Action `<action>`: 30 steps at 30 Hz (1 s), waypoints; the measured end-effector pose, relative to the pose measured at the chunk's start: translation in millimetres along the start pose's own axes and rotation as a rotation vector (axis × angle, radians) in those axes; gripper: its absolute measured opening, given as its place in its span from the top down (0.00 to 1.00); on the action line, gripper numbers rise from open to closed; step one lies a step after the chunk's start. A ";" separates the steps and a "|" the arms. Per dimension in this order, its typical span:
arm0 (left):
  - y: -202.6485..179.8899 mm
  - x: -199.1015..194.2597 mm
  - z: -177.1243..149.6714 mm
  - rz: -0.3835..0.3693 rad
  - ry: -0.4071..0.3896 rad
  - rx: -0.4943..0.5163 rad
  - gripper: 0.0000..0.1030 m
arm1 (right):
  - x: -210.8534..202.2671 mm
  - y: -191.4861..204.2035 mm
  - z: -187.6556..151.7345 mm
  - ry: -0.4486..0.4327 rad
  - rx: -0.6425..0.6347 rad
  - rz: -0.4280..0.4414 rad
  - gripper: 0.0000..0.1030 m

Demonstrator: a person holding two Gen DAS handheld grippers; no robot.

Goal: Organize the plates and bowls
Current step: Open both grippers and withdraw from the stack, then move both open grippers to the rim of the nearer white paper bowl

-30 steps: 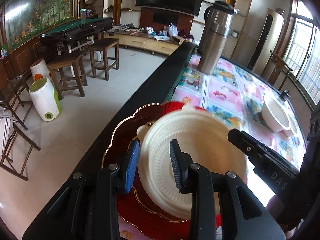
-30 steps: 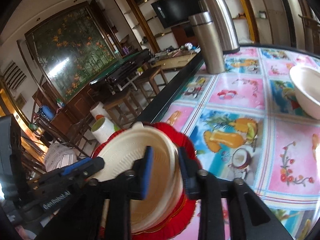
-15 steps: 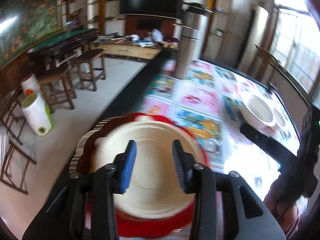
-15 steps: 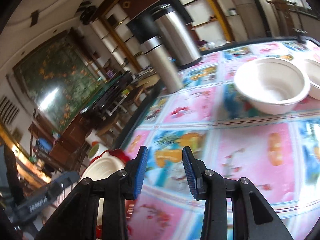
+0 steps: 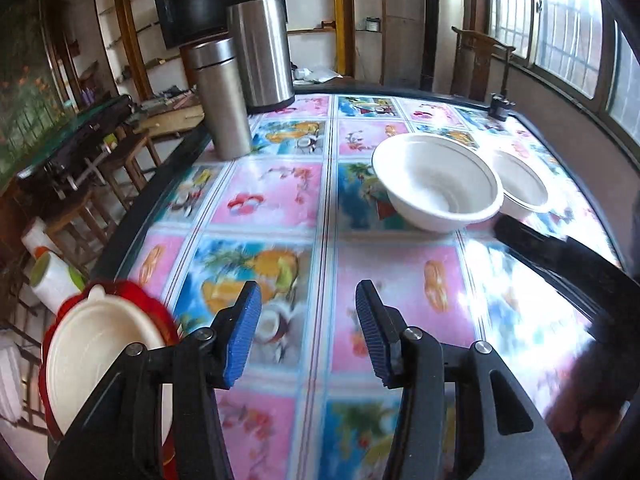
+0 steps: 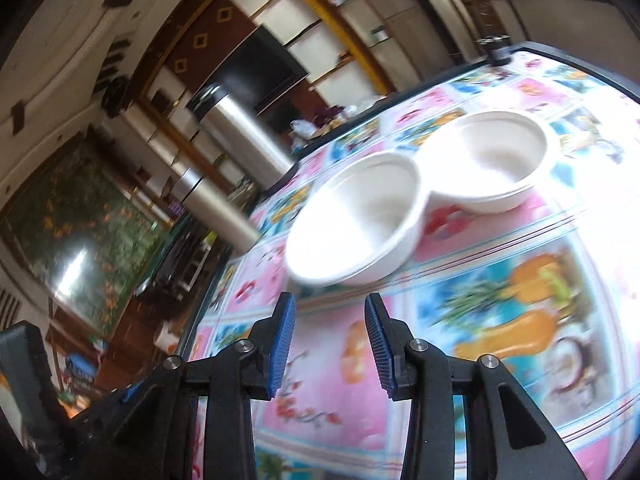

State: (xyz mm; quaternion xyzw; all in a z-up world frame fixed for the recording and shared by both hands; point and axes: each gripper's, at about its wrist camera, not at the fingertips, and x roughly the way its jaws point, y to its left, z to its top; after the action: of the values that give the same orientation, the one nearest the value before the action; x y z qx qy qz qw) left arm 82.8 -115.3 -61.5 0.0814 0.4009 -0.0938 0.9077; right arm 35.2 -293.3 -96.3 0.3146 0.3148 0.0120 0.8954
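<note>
Two white bowls stand side by side on the fruit-print tablecloth: a large bowl [image 5: 438, 186] [image 6: 354, 216] and a smaller bowl [image 5: 520, 184] [image 6: 500, 162] just behind it, rims close together. At the near left table edge a cream plate [image 5: 92, 356] lies on a red plate [image 5: 156, 312]. My left gripper [image 5: 308, 334] is open and empty over the cloth, right of the plates. My right gripper [image 6: 330, 342] is open and empty, just short of the large bowl. The right gripper's black arm [image 5: 560, 256] crosses the left wrist view at right.
Two steel thermos flasks, a slim one [image 5: 222, 100] and a wide one [image 5: 260, 46], stand at the far left of the table. The black table rim [image 5: 132, 216] runs along the left, with stools [image 5: 120, 160] and the floor beyond. A small dark object [image 5: 500, 106] sits at the far edge.
Both grippers swung right, away from the stacked plates toward the two bowls. The right gripper let go of the cream plate's rim and both now stand wider open.
</note>
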 end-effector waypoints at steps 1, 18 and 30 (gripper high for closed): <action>-6.4 3.8 5.3 0.003 -0.005 0.003 0.54 | -1.9 -4.6 1.9 -0.005 0.014 -0.001 0.62; -37.2 29.9 58.4 -0.035 -0.073 -0.002 0.54 | -15.0 -30.7 38.7 -0.014 0.021 -0.066 0.58; -18.3 81.1 84.1 -0.058 0.033 -0.137 0.51 | 41.7 -27.2 43.9 0.050 0.165 -0.164 0.59</action>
State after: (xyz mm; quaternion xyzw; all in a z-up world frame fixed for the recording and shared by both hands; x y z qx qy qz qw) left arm 192.0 -160.3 -67.1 0.0092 0.4233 -0.0910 0.9014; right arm 88.9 -330.3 -108.5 0.3600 0.3616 -0.0794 0.8564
